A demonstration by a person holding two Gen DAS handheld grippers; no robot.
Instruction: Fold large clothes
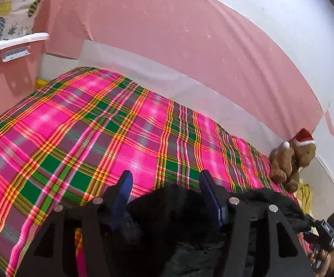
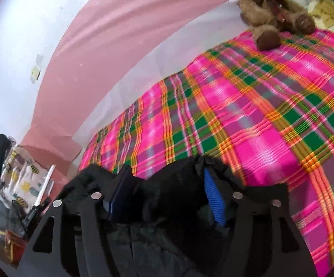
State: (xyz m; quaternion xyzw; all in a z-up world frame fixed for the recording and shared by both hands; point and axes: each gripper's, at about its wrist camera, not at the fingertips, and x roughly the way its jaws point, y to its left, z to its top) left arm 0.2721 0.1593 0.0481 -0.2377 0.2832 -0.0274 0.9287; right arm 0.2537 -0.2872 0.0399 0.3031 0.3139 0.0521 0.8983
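Note:
A black garment (image 1: 171, 207) lies bunched at the near edge of a bed covered by a pink, green and orange plaid sheet (image 1: 86, 127). My left gripper (image 1: 164, 184) is open, its blue fingers (image 1: 124, 184) set wide apart with black cloth lying between them. In the right wrist view the same black garment (image 2: 167, 184) is heaped between the fingers (image 2: 210, 196) of my right gripper (image 2: 164, 180), which is open too. The cloth drapes over the finger tips and hides them in part. The plaid sheet (image 2: 259, 106) spreads beyond.
A brown teddy bear with a red Santa hat (image 1: 291, 159) sits at the bed's far right corner, also in the right wrist view (image 2: 270, 11). A pink and white wall (image 1: 167, 23) runs behind the bed. A pineapple-print cloth (image 1: 7, 16) and white rail (image 1: 14, 42) stand at left.

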